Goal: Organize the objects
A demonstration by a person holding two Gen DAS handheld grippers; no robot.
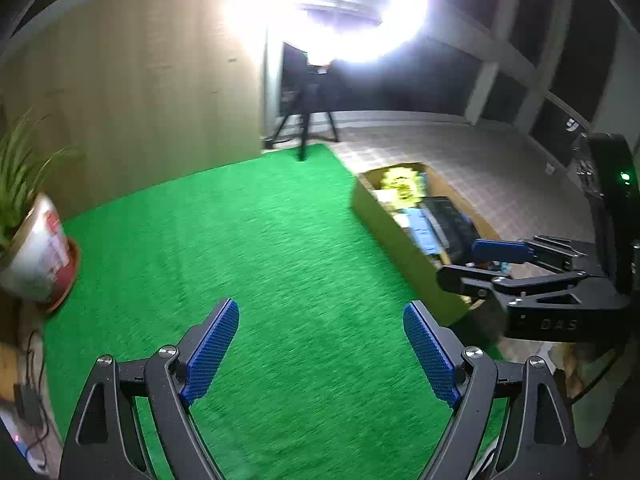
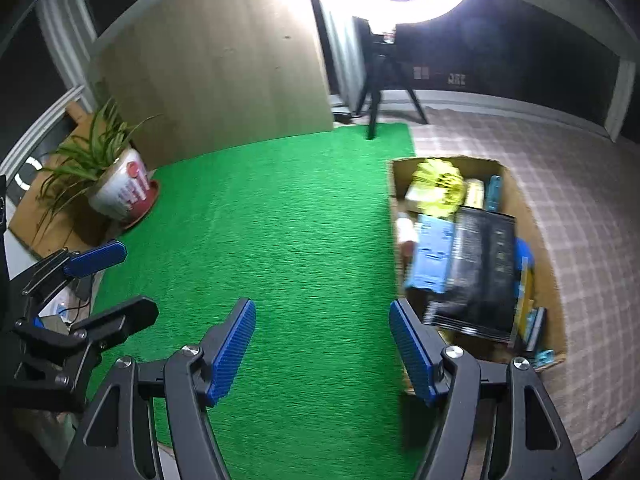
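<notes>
Gaping fingers (image 1: 214, 352), both empty, above turf (image 1: 280, 240)

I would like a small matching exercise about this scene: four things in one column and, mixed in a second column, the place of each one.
Things:
1. potted plant
2. cardboard box
3. tripod
4. black book

Places:
A. inside the box, on top of other items
B. at the far edge of the green mat, under the bright lamp
C. at the left edge of the mat
D. on the floor, along the right edge of the mat

Pairs: 1-C, 2-D, 3-B, 4-A
</notes>
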